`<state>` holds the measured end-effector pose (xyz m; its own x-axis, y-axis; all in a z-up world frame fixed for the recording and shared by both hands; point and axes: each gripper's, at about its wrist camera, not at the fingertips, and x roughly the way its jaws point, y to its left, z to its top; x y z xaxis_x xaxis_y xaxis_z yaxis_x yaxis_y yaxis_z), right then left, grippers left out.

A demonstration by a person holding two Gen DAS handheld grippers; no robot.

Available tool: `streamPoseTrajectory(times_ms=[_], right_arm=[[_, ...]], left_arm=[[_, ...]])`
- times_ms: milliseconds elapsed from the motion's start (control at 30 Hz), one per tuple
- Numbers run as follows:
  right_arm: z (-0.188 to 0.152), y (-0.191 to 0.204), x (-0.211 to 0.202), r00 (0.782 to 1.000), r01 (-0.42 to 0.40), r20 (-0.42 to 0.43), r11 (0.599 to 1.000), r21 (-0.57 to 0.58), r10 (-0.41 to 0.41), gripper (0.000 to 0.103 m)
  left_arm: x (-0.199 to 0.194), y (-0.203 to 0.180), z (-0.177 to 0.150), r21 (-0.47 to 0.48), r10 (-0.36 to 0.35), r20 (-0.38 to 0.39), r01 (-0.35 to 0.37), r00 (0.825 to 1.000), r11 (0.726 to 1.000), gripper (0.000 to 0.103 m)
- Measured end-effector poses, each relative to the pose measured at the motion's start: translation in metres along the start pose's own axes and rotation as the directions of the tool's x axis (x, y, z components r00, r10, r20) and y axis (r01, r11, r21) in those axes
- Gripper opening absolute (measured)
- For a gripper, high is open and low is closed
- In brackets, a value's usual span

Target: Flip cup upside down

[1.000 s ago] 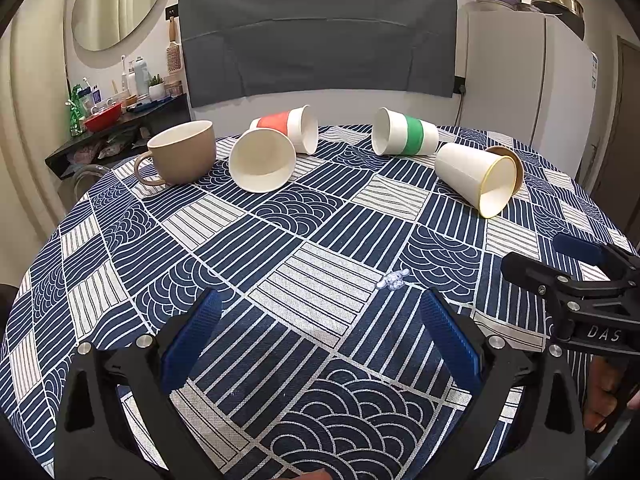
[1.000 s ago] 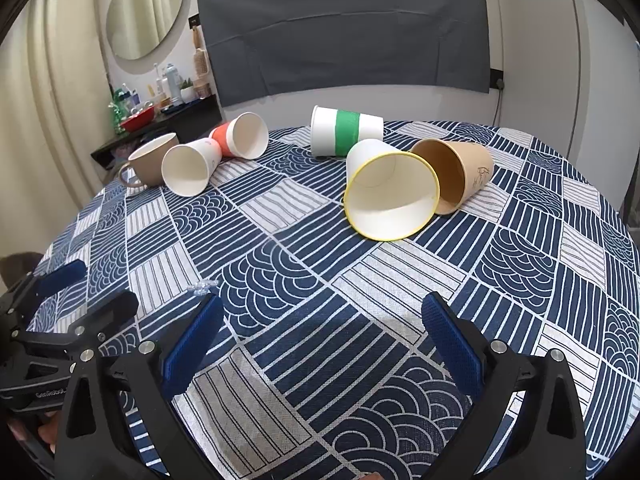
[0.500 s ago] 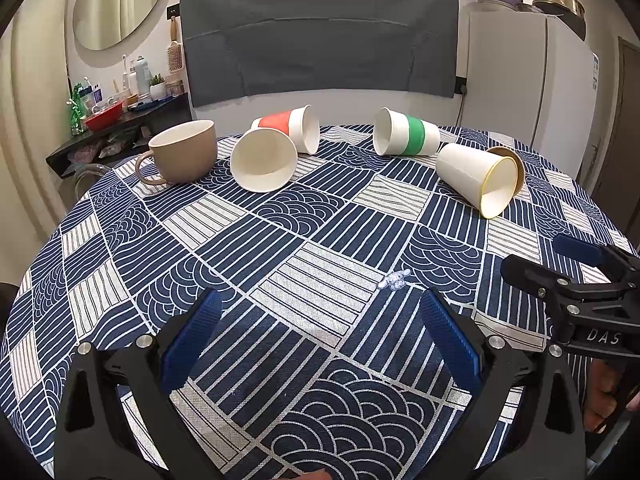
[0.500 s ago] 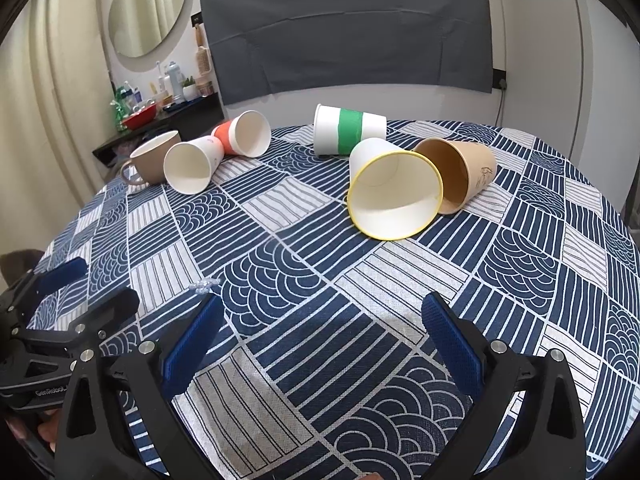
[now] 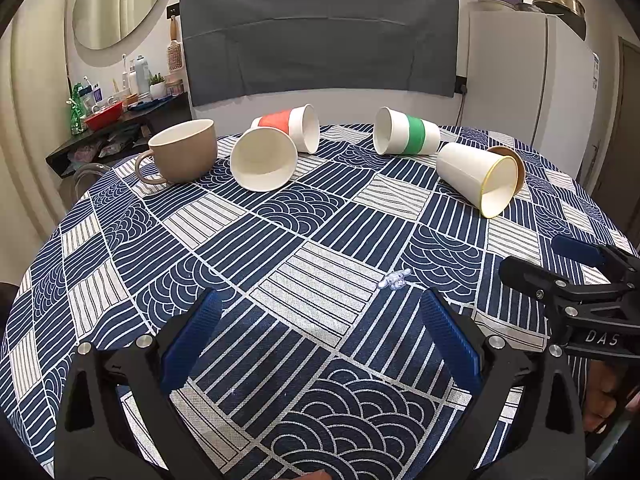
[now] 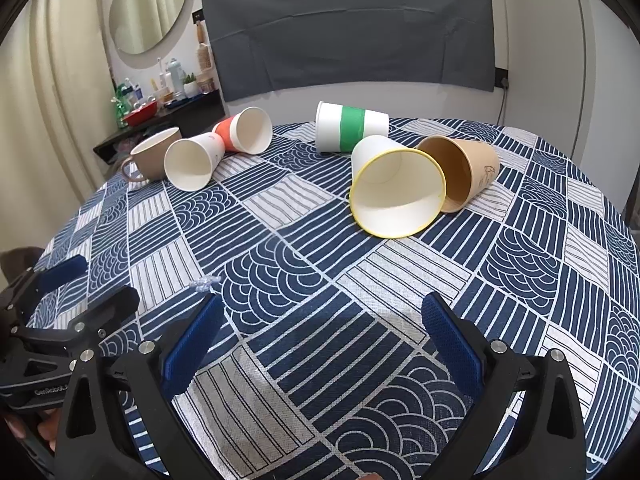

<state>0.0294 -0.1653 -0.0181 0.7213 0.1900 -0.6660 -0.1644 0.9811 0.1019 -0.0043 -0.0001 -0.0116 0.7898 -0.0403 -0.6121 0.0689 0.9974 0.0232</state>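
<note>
Both the left claw and the right claw are spread and hold nothing above the tabletop; the yellow-rimmed cup lies on its side.

Right tongs gape wide above the tablecloth, yellow-rimmed cup lying on its side ahead.

Matt paper cups; woven cloth tablecloth
</note>
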Motion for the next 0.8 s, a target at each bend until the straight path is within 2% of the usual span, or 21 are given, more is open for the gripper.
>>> streamPoseTrajectory(times_ms=[533, 800], right_arm=[[0.0004, -0.0061, 0.0012, 0.999, -0.023, -0.022, 0.999, 0.031, 0.024, 0.095], [0.0001, -0.0101, -0.0009, 1.000, -0.014, -0.004, 0.999, 0.044, 0.014, 0.095]], left_arm=[[-0.0002, 0.0009, -0.0009, -0.007, -0.004, 0.000, 0.004, 1.000, 1.000, 0.097], [-0.0002, 0.0039, -0.0002, -0.021, -0.008, -0.001, 0.008, 1.000, 1.000, 0.097]])
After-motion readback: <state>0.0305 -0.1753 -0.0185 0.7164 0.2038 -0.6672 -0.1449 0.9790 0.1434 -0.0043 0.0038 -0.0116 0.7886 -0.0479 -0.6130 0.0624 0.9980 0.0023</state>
